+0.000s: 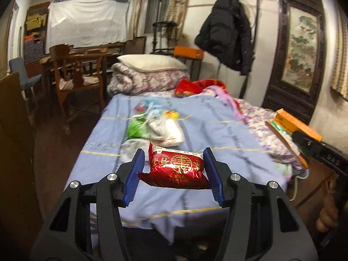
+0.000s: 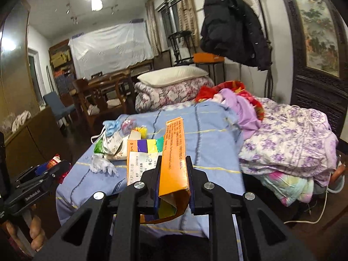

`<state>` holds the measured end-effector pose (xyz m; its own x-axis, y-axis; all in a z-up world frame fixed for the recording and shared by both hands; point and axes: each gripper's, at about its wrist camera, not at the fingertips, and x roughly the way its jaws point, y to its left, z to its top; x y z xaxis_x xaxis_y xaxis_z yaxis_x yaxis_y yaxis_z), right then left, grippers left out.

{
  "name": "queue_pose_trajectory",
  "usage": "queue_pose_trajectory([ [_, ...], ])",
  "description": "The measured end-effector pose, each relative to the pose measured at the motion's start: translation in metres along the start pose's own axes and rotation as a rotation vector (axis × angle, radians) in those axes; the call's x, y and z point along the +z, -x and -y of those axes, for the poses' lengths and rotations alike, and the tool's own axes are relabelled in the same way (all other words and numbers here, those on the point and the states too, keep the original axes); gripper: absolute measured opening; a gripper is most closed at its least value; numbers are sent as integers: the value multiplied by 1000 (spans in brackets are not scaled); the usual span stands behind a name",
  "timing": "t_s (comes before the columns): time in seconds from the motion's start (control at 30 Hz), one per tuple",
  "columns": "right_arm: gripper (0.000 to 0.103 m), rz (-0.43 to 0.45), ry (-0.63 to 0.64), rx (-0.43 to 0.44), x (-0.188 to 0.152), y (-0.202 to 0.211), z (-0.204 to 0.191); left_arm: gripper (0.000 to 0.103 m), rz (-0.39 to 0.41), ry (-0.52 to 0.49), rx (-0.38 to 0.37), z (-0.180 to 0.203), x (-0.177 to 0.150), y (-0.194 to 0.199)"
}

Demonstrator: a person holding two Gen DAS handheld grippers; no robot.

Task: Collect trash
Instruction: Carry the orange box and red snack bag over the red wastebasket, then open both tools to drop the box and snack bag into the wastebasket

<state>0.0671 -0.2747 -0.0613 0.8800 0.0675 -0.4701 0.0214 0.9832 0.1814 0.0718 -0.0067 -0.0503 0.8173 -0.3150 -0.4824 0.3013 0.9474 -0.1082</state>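
Right now you are holding both grippers above the blue bedspread (image 1: 217, 117): your left gripper (image 1: 174, 165) is clamping a red snack packet (image 1: 176, 167) at moderate width, while your right gripper (image 2: 174, 178) is pinching an orange cardboard box (image 2: 174, 158) narrowly. More litter (image 1: 156, 124) is lying mid-bed.

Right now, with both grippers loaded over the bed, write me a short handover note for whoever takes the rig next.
Left gripper: shut on the red snack packet, held clear above the blue bedsheet.
Right gripper: shut on the flattened orange carton, also lifted off the bed.
Done: two pieces of trash picked up, one per gripper.
Left: neither piece is dropped off yet, and no bin shows in either view. A pile of loose trash remains on the sheet: green wrapper, white bags, small colourful bits. A crumpled clear wrapper lies nearer the bed's edge.
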Motion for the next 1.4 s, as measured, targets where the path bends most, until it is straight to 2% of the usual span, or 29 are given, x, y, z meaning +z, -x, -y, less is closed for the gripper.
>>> queue_pose_trajectory([
  [0.37, 20, 60, -114, -121, -10, 81, 85, 55, 13, -115, -144, 88, 4, 38],
  [0.6, 20, 23, -180, -194, -29, 89, 146, 55, -44, -187, -226, 141, -2, 32],
  [0.8, 20, -104, -254, -261, -67, 58, 198, 55, -94, -238, -265, 175, -10, 9],
  [0.87, 21, -185, -286, -289, -89, 40, 216, 55, -118, -250, -272, 183, -14, 0],
  [0.93, 23, -273, -332, -280, -107, 23, 232, 55, -136, -259, -277, 189, -18, -8],
  [1.0, 43, -353, -403, -263, -125, 8, 250, 55, -157, -269, -281, 196, -21, -16],
  [1.03, 44, -368, -447, -267, -134, 5, 259, 55, -167, -274, -283, 199, -22, -20],
  [1.17, 44, -337, -485, -268, -138, 15, 272, 55, -199, -301, -292, 215, -27, -32],
  [1.4, 51, -173, -474, -315, -117, 56, 288, 55, -277, -370, -336, 259, -41, -60],
])
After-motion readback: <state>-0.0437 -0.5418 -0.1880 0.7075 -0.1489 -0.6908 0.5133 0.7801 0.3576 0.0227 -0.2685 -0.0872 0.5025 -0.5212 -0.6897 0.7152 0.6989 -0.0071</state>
